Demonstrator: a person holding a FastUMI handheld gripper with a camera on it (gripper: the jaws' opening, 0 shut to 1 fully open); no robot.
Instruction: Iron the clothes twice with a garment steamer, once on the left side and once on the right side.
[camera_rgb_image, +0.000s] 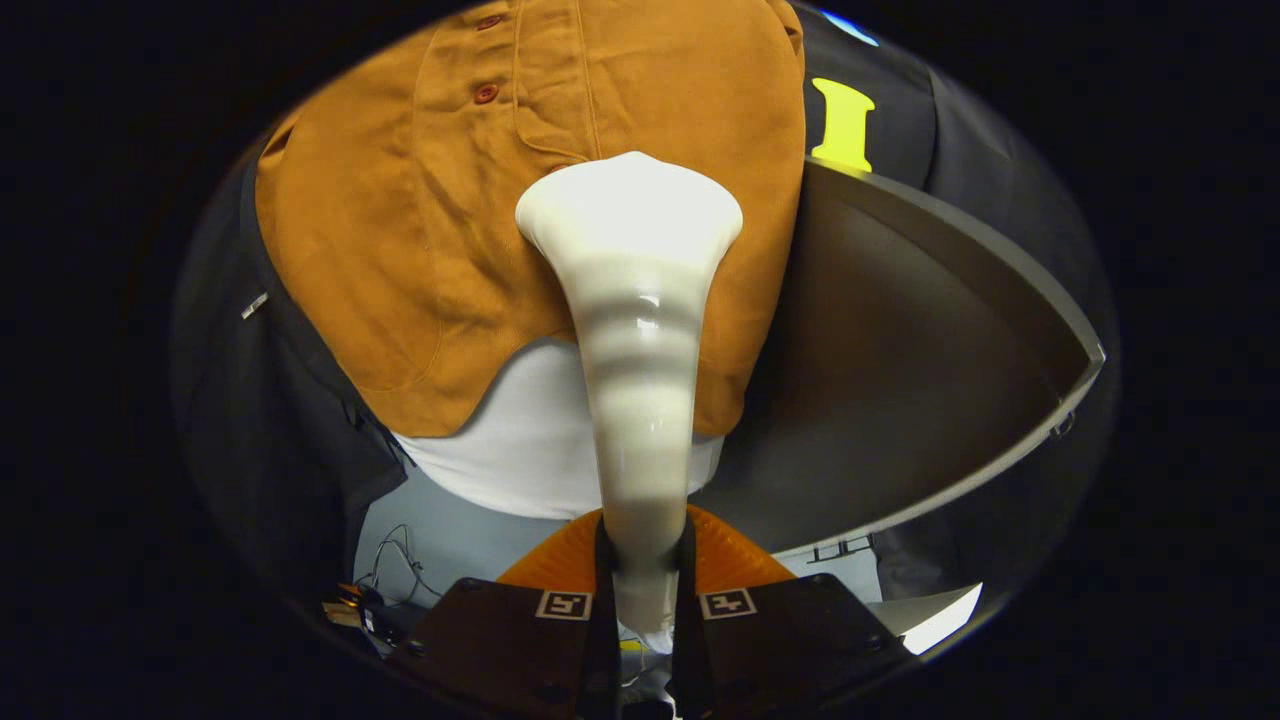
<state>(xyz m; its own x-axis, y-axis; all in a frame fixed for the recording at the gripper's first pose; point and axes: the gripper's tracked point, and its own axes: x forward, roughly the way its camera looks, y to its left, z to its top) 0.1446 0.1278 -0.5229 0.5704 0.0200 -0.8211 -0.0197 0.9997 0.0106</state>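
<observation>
A white garment steamer (635, 330) runs forward from between my fingers, its handle narrow and ribbed, its head flared wide. My gripper (645, 560) is shut on the handle, one finger on each side. The steamer's head (630, 205) lies against an orange-brown buttoned shirt (400, 230) that hangs ahead, on the shirt's right part below a chest pocket (570, 80). A white undershirt (520, 440) hangs out below the orange hem, behind the steamer's handle.
A dark table (900, 350) with a pale rim curves in just right of the shirt. Black cloth (270, 420) hangs behind and left of the shirt. Cables and small gear (370, 600) lie on the floor below left.
</observation>
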